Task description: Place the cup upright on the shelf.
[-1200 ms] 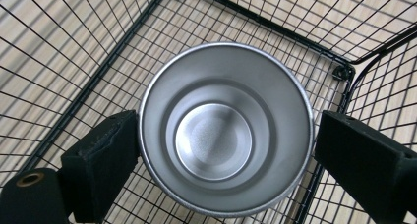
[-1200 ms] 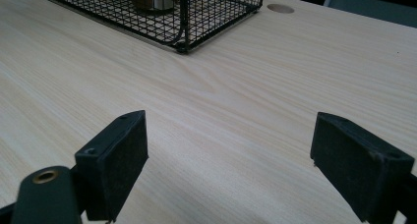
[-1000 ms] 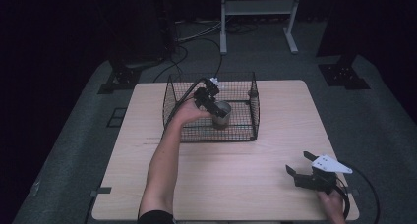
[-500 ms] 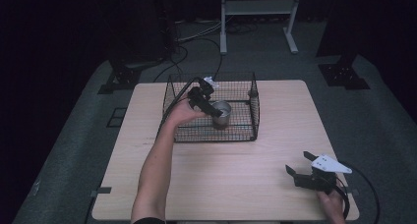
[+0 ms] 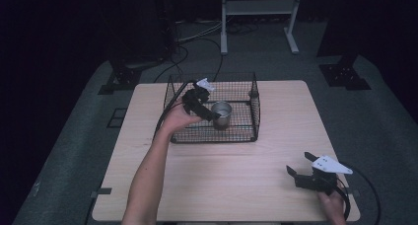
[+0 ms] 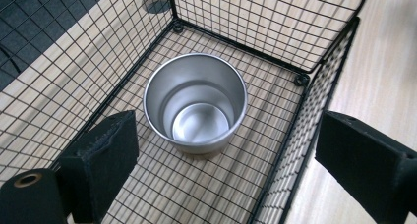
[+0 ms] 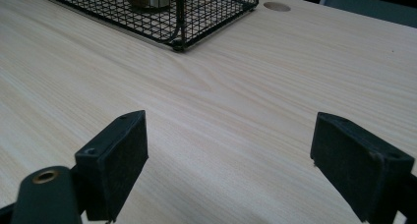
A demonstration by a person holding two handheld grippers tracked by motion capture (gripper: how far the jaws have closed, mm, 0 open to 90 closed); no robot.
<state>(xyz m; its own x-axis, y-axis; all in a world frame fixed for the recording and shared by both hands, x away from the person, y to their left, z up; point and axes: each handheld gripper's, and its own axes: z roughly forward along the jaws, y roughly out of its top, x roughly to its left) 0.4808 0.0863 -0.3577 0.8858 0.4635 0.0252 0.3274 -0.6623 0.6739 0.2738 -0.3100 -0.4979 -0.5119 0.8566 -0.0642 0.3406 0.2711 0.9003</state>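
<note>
Left gripper (image 5: 209, 112): withdrawn since the earlier frames from over the cup toward the left side of the basket; jaws spread wide in the left gripper view, holding nothing. Likely reading: cup just released, deposit step done or nearly so.

Steel cup (image 6: 195, 103): upright, mouth open, empty inside, standing on the floor of the wire basket (image 6: 314, 106) near its middle, clear of both jaws. Centre of the high view, just right of the gripper.

Right gripper (image 5: 304, 173): unchanged across the earlier frames, lower right of the high view, hovering low over or resting on the wooden table (image 5: 236, 180) — contact not readable from this angle. Jaws wide apart, empty, as confirmed in the right gripper view.

Hidden or unclear: cup base and contact with the basket floor partly masked by its own wall; in the right gripper view, cup cropped at the top edge behind mesh. Left hand (image 5: 178, 120) partly behind the basket's left wall. Room beyond the table dark; cables and stand legs barely legible.
</note>
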